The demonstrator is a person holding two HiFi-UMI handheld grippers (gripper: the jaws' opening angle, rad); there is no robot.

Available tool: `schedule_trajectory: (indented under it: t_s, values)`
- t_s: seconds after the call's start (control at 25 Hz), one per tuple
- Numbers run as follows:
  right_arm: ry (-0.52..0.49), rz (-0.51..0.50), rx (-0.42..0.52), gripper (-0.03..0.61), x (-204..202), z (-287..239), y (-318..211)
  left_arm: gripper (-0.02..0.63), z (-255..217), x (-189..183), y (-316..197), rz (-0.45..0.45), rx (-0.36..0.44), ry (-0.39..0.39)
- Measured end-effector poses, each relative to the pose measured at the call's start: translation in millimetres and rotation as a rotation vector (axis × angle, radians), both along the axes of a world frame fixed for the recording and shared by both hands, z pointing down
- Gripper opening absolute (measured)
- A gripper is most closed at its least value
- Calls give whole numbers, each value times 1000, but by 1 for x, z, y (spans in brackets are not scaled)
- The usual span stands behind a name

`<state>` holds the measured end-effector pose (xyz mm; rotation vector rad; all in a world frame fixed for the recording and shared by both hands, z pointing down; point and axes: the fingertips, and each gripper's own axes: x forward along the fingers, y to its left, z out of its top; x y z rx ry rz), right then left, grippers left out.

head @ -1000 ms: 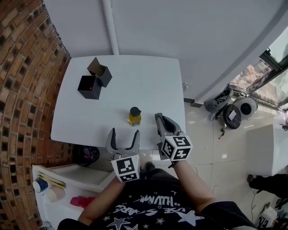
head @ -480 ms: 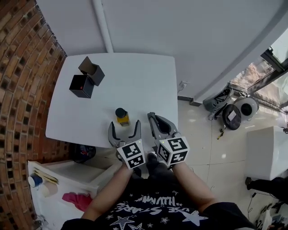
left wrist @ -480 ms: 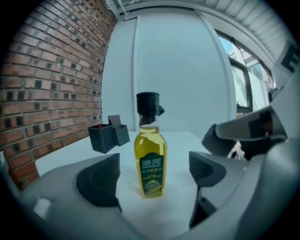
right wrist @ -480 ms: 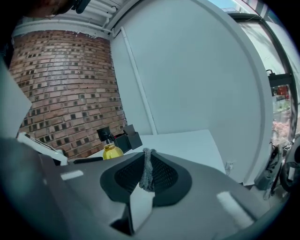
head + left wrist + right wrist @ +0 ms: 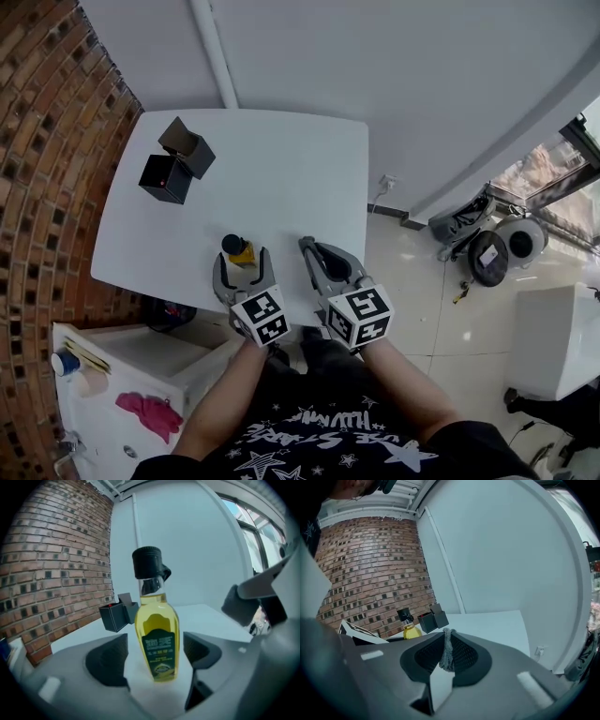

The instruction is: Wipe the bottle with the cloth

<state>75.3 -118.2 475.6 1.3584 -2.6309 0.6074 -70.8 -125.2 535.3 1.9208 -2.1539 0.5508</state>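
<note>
A small bottle (image 5: 236, 249) of yellow oil with a black cap stands upright near the front edge of the white table (image 5: 281, 159). My left gripper (image 5: 242, 268) has a jaw on each side of it. In the left gripper view the bottle (image 5: 157, 634) stands between the pads (image 5: 108, 657) with a gap on both sides, and the jaws are closing. My right gripper (image 5: 309, 251) hovers just right of the bottle, shut on a strip of grey cloth (image 5: 447, 649). The bottle (image 5: 409, 628) shows to its left in the right gripper view.
Two black boxes (image 5: 176, 164), one with its lid open, sit at the table's far left. A brick wall (image 5: 47, 141) runs along the left. A white unit (image 5: 122, 375) with a pink rag (image 5: 148, 412) stands below the table's edge. Bags (image 5: 478, 234) lie on the floor at right.
My left gripper has moved forward from short of the table's edge until its jaws flank the bottle. The right gripper has come a little closer to the bottle, still holding the cloth.
</note>
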Motion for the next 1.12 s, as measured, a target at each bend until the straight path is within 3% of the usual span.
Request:
schedule_trajectory:
  t_s: [0.12, 0.4, 0.72, 1.12]
  values:
    - [-9, -20, -3, 41, -4, 1, -5, 269, 0, 5, -1, 23, 0, 4]
    - [-17, -70, -8, 41, -21, 3, -10, 258, 0, 8, 2, 134, 13, 10]
    - [-24, -98, -10, 41, -37, 2, -14, 258, -3, 15, 5, 471, 58, 44]
    - [-23, -62, -39, 41, -57, 8, -13, 252, -2, 18, 16, 867, 4, 75]
